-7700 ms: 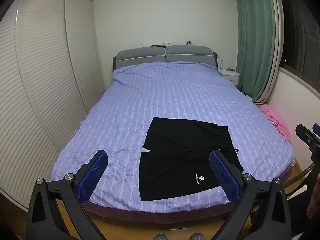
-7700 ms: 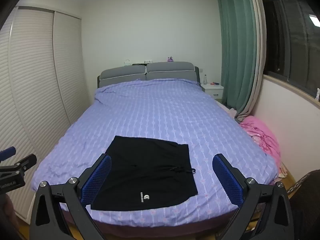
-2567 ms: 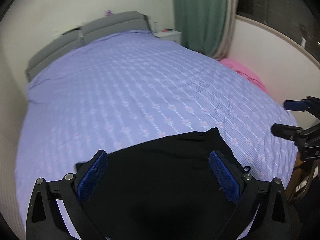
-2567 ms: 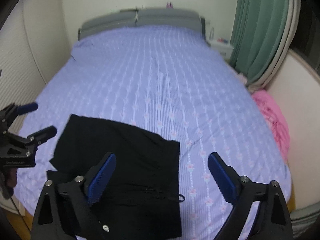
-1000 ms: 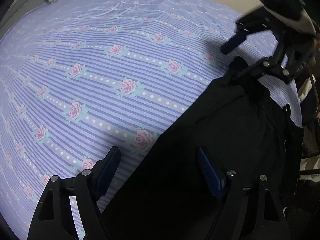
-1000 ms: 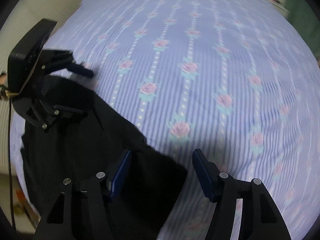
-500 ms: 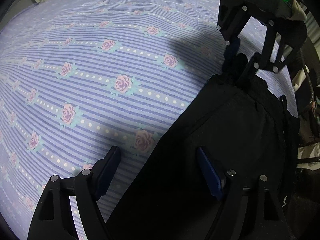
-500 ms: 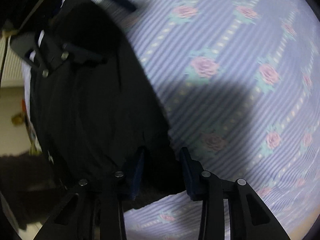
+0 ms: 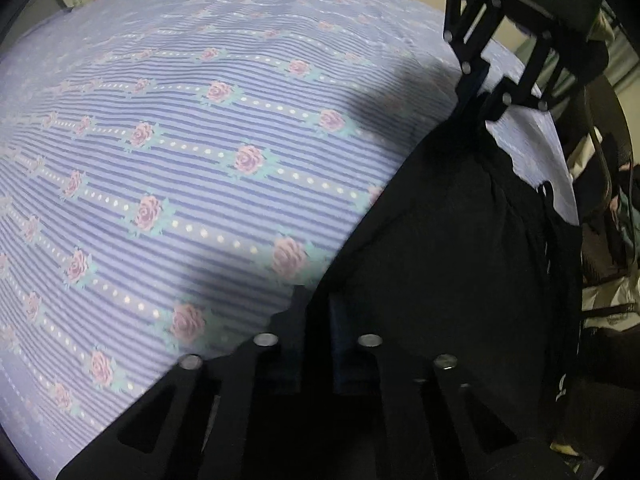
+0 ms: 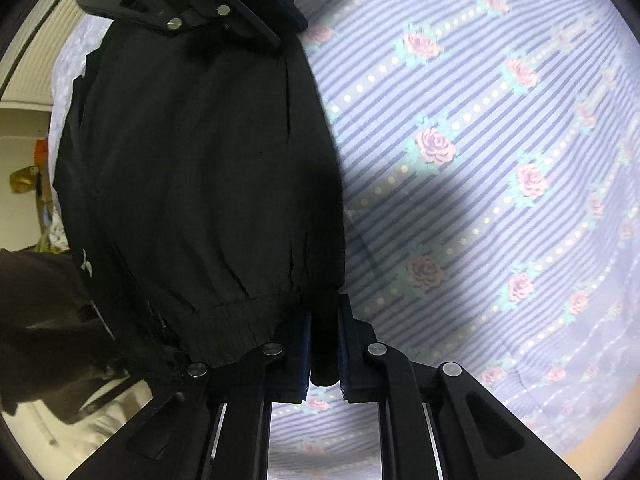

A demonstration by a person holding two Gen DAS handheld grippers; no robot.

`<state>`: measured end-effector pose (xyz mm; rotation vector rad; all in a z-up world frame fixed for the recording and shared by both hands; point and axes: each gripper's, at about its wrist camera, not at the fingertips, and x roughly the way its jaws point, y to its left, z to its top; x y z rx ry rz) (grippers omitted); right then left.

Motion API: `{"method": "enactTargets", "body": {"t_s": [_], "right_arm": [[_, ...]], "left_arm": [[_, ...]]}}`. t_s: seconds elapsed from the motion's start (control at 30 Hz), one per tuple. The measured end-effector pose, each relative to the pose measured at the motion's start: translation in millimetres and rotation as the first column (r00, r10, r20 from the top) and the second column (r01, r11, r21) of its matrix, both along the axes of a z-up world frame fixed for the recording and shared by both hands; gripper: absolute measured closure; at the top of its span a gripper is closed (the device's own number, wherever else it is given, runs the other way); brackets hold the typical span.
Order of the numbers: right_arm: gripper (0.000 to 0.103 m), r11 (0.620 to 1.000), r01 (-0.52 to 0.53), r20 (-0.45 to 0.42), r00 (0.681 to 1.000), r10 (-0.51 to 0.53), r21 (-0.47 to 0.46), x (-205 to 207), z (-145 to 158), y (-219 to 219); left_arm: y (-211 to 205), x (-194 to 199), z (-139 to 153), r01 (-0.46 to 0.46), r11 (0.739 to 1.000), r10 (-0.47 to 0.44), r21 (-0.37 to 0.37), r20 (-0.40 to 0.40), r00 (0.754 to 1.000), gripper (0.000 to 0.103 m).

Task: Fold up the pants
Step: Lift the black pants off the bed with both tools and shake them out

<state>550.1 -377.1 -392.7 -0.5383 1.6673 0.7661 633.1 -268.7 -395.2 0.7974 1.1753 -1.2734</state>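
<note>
Close up, left wrist view: the left gripper (image 9: pixel 316 312) is pointing steeply down and its dark blue pads are sitting nearly together over the near edge of the pants (image 9: pixel 448 248). Black fabric is filling the narrow gap, so it is pinching that edge. The pants are lying as a matte black, softly creased sheet on the bedspread (image 9: pixel 192 152), a striped lilac cotton with pink roses, teal leaves and rows of pale dots. At the far end the right gripper (image 9: pixel 482 96) is standing over the gathered waistband; black linkage bars and silver rivets are showing, but its tips are merging with the dark cloth. A drawstring loop (image 9: pixel 545 192) is poking out at the right hem. Beyond it, cluttered patterned items are blurring at the picture's rim.

Right wrist view: the right gripper (image 10: pixel 325 344) is closing on a folded tab of the elasticated, ribbed waistband, the pads pressing the black strip between them. The pants (image 10: pixel 200 160) are stretching away toward the left gripper (image 10: pixel 256 36), which is biting the opposite end. A small white logo (image 10: pixel 85 266) is showing on the left side. Shadow is darkening the bedspread (image 10: pixel 500 140) beside the cloth. A dark sleeve (image 10: pixel 40 300) is being cut off at lower left.
</note>
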Motion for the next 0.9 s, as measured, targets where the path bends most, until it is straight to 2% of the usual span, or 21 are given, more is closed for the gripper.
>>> {"method": "enactTargets", "body": {"t_s": [0.17,0.3,0.4,0.5,0.57,0.7,0.8,0.9], "right_arm": [[0.092,1.0,-0.01,0.053,0.999,0.01,-0.012,-30,19,6],[0.092,0.998,-0.036,0.114,0.993,0.041,-0.048,-31,26,13],[0.092,0.995,-0.049,0.19,0.98,0.064,-0.086,-57,40,20],[0.092,0.988,-0.068,0.296,0.949,0.107,-0.141,-87,56,33],[0.092,0.98,-0.081,0.368,0.919,0.144,-0.181,-110,66,42],[0.093,0.959,-0.111,0.499,0.835,0.232,-0.26,-157,80,69],[0.093,0.933,-0.144,0.594,0.737,0.323,-0.329,-201,87,83],[0.093,0.886,-0.185,0.66,0.606,0.443,-0.425,-252,81,98]], "left_arm": [[3,-9,16,0.028,0.999,-0.028,0.019,0.004,1.0,0.097],[8,-19,33,0.034,0.999,-0.035,0.017,0.05,0.998,0.098],[14,-34,54,0.025,1.0,-0.025,0.005,0.14,0.99,0.098],[24,-66,78,0.003,1.0,-0.001,-0.007,0.257,0.966,0.098],[30,-92,90,-0.017,1.0,0.024,-0.022,0.32,0.947,0.098],[46,-145,109,-0.108,0.991,0.128,-0.076,0.367,0.921,0.098],[56,-184,116,-0.154,0.983,0.182,-0.103,0.398,0.899,0.098],[66,-225,119,-0.203,0.971,0.238,-0.13,0.399,0.885,0.098]]}}
